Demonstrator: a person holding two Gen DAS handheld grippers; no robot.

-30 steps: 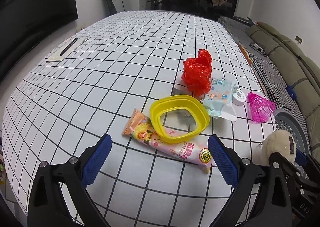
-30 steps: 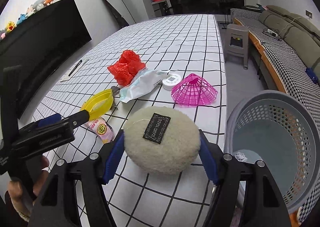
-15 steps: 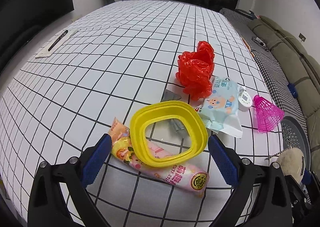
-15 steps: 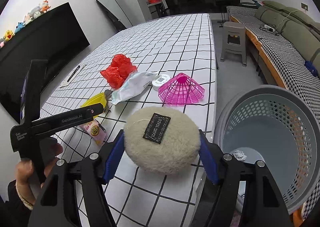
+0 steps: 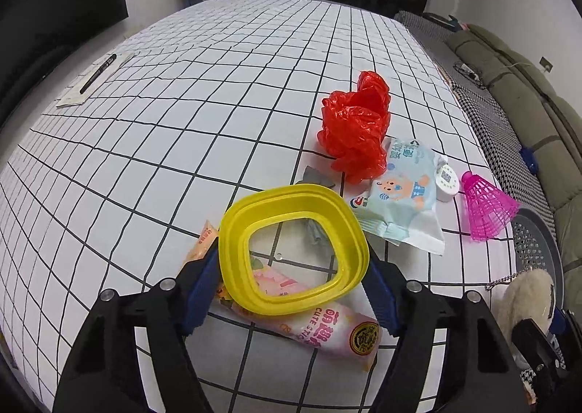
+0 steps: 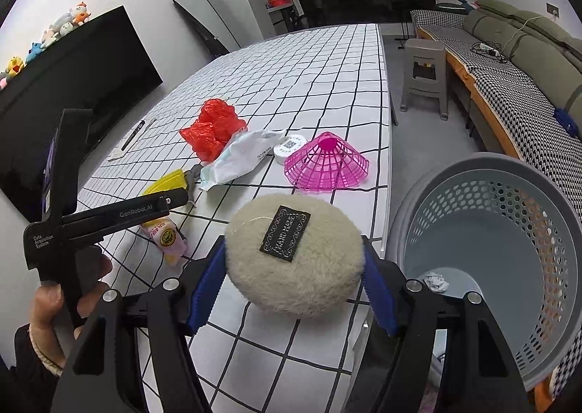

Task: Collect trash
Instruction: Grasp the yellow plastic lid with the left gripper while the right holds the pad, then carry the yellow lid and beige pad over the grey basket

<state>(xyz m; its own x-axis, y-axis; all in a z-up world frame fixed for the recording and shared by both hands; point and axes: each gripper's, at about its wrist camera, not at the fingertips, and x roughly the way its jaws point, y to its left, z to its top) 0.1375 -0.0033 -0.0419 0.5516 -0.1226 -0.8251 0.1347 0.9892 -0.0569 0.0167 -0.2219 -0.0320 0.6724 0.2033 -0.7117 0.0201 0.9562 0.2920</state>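
A yellow plastic ring [image 5: 287, 196] lies on a pink snack wrapper [image 5: 327, 325] on the checked table. My left gripper [image 5: 291, 260] straddles the ring; its jaws are closing and both blue pads touch the ring's sides. Behind it lie a red plastic bag [image 5: 354, 129], a wet-wipe pack [image 5: 400, 202], a white round tub [image 5: 446, 184] and a pink mesh cone [image 5: 487, 209]. My right gripper [image 6: 293, 253] is shut on a round cream plush pad [image 6: 298, 278] with a black label, held over the table's right edge beside the grey basket [image 6: 502, 231].
A crumpled white paper [image 6: 435, 282] lies in the basket. A pen on a paper slip [image 5: 98, 73] sits far left on the table. A grey stool [image 6: 423, 75] and a sofa [image 6: 516, 42] stand right of the table. A person's hand [image 6: 54, 300] holds the left gripper.
The left gripper moved forward and down over the yellow ring, and its jaws narrowed until the pads met the ring's sides. The right gripper kept the plush pad and stayed put.
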